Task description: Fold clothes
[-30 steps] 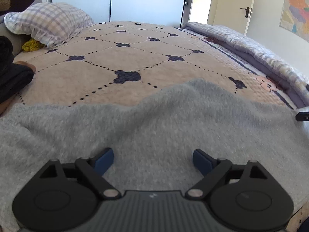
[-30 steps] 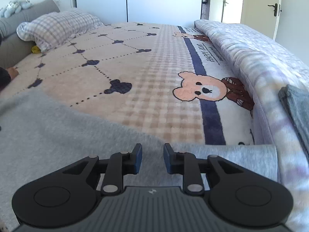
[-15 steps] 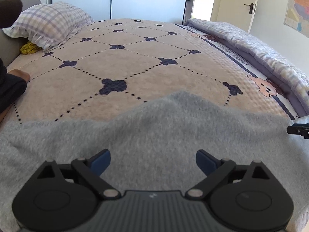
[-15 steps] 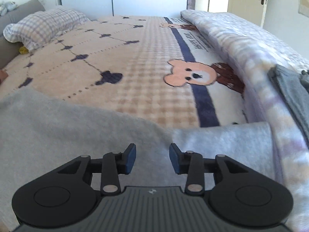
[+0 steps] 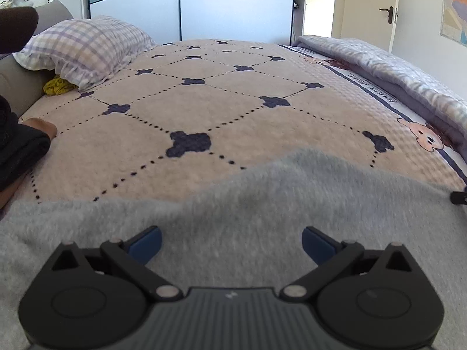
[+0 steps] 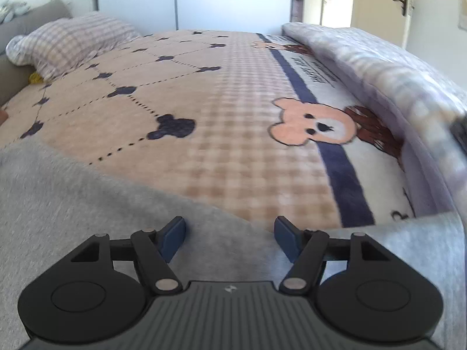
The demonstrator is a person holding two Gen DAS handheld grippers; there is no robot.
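Where the bedspread (image 5: 233,110) carries the goods: checked pillow (image 5: 84,49) at its far left; grey garment (image 5: 233,218) spread along its near edge; left gripper (image 5: 232,243) and right gripper (image 6: 230,233) above it, jaws opening, nothing clamped; stripe lettering (image 6: 318,70) blurred, unreadable.

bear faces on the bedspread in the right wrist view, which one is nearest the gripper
The big peach bear face just left of the navy stripe. The other bear sits far up the bed, small, near the wardrobe end.
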